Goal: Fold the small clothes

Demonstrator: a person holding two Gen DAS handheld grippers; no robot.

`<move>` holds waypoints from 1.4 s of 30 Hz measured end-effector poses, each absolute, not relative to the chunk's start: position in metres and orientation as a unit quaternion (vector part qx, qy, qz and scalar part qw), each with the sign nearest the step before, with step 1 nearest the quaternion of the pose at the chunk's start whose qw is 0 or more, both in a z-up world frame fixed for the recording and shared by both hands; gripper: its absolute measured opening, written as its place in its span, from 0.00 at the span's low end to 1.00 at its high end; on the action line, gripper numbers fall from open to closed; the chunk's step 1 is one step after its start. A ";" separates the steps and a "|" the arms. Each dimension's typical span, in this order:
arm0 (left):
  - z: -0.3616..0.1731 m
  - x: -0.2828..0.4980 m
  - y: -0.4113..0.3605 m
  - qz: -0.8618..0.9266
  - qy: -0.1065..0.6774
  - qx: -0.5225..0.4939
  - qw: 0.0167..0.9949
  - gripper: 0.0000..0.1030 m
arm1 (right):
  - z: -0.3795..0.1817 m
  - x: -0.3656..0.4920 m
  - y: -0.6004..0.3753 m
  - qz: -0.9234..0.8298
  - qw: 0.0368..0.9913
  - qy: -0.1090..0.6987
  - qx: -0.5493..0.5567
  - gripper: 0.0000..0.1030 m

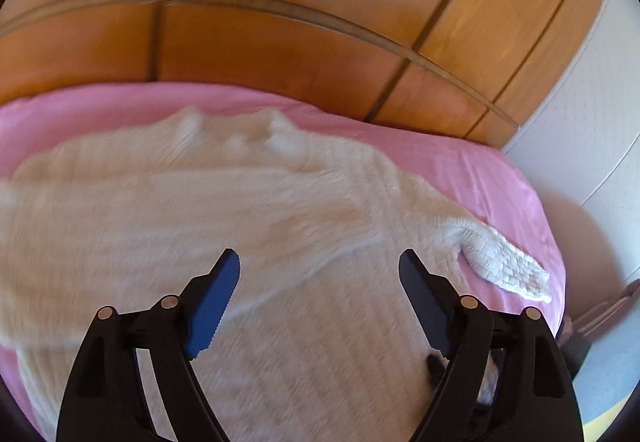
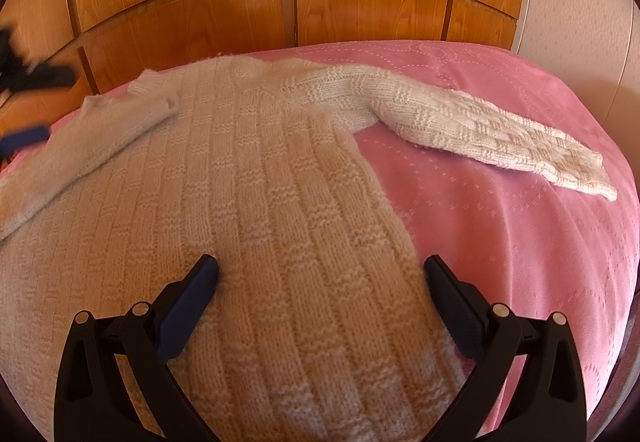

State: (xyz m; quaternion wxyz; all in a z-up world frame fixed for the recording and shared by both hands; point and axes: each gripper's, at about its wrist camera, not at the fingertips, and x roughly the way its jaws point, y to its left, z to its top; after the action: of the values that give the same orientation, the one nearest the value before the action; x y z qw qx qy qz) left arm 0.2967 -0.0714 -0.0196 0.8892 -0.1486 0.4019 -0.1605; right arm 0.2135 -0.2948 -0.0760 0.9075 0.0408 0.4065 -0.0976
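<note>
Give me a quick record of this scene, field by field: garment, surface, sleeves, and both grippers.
garment: cream knit sweater, spread flat
surface: pink bedspread, wooden panels behind
right sleeve: stretched out over the bedspread
left sleeve: lying across the sweater body
left gripper: open, above the sweater, holding nothing
right gripper: open, straddling the sweater's right edge, holding nothing

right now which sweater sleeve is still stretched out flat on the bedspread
The right sleeve: it stretches out sideways over the pink bedspread, clear of the body. The left sleeve is already folded across the sweater.
</note>
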 end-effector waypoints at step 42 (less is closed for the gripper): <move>-0.088 0.235 0.083 0.089 0.381 -0.217 0.894 0.88 | -0.076 0.206 -0.525 -0.122 0.839 0.297 0.440 0.58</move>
State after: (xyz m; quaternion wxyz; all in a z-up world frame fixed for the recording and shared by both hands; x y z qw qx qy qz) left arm 0.2345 0.0835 -0.0884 0.8944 -0.2171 0.3809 0.0890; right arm 0.2056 -0.5251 -0.0764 0.8389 0.4396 0.2968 -0.1219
